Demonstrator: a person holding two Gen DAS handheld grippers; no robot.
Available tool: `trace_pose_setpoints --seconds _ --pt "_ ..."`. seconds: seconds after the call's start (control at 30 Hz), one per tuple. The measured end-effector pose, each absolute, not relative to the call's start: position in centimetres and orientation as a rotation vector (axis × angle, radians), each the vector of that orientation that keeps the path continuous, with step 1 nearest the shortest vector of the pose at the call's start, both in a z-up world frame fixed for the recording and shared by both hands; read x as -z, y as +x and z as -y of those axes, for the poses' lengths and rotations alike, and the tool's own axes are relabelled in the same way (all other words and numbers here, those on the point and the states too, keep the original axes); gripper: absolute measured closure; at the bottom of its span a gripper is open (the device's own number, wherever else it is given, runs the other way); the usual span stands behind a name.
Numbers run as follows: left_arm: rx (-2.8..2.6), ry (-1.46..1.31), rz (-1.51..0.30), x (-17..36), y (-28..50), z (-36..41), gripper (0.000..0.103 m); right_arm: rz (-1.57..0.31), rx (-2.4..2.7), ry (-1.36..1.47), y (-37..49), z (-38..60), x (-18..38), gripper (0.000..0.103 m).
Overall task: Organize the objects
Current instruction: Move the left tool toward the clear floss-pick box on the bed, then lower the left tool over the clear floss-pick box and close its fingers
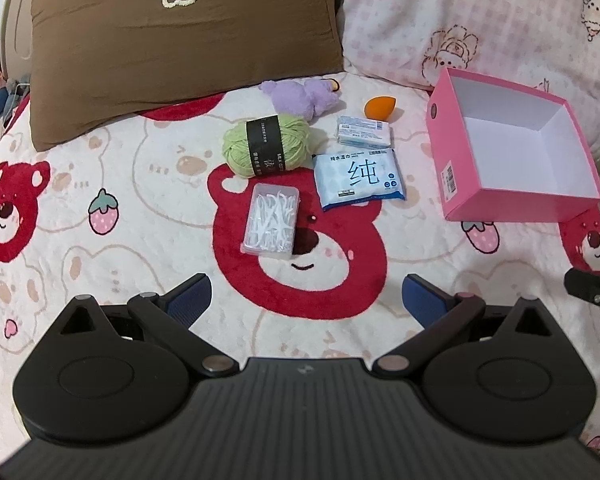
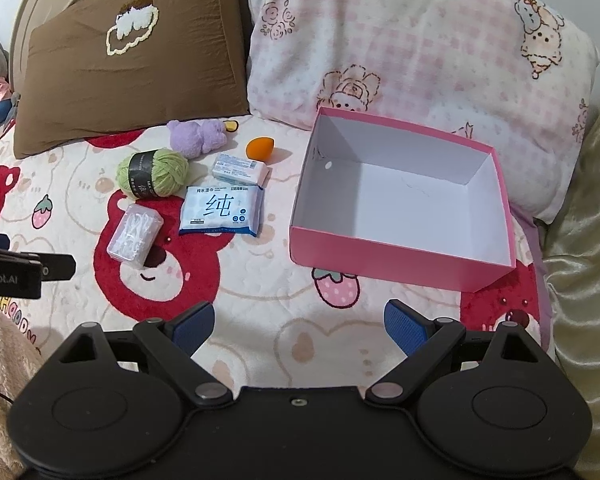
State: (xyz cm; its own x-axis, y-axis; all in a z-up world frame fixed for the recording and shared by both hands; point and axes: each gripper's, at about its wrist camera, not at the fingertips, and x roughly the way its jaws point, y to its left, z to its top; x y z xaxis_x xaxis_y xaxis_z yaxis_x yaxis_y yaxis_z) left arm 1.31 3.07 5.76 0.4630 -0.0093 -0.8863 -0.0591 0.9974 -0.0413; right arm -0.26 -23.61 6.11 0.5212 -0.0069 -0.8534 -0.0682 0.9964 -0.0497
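An empty pink box [image 1: 460,168] [image 2: 400,258] stands on the bed at the right. To its left lie a clear case of floss picks [image 1: 271,221] [image 2: 134,236], a green yarn ball [image 1: 266,145] [image 2: 153,174], a blue wet-wipes pack [image 1: 358,175] [image 2: 221,210], a small white-blue box [image 1: 364,131] [image 2: 240,168], an orange sponge [image 1: 380,107] [image 2: 260,147] and a purple plush [image 1: 300,96] [image 2: 198,136]. My left gripper [image 1: 306,300] is open and empty, short of the floss case. My right gripper [image 2: 300,328] is open and empty, in front of the pink box.
A brown pillow [image 1: 180,40] [image 2: 132,64] and a pink patterned pillow [image 1: 480,20] [image 2: 420,40] lean at the head of the bed. A bear-print blanket [image 1: 100,260] [image 2: 268,280] covers the bed. A gold cover [image 2: 584,240] lies at the right edge.
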Motion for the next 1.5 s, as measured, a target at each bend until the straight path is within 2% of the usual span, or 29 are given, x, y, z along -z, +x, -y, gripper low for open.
trace_pose_setpoints --seconds 0.53,1.03,1.27,1.4,1.47,1.5 --pt "-0.044 -0.071 -1.079 -6.6 0.8 -4.1 0.0 -1.005 -0.043 -0.127 -0.8 23.3 -6.9 0.009" --pt "0.102 0.003 -1.046 -9.9 3.1 -4.2 0.002 -0.978 -0.211 -0.132 0.0 21.3 -8.6 0.009" --pt "0.11 0.006 -1.023 -8.2 5.0 -4.1 0.001 -1.045 -0.37 -0.15 2.1 19.1 -8.4 0.013" --pt "0.109 0.036 -1.022 -6.2 6.4 -3.8 0.001 -1.013 -0.422 -0.098 2.7 19.2 -6.7 0.013" --pt "0.114 0.004 -1.036 -5.1 6.8 -3.9 0.0 -0.998 -0.446 -0.05 3.4 19.5 -5.7 0.02" --pt "0.124 -0.01 -1.04 -4.6 7.1 -4.1 0.0 -0.988 -0.438 -0.045 3.7 19.6 -5.2 0.02"
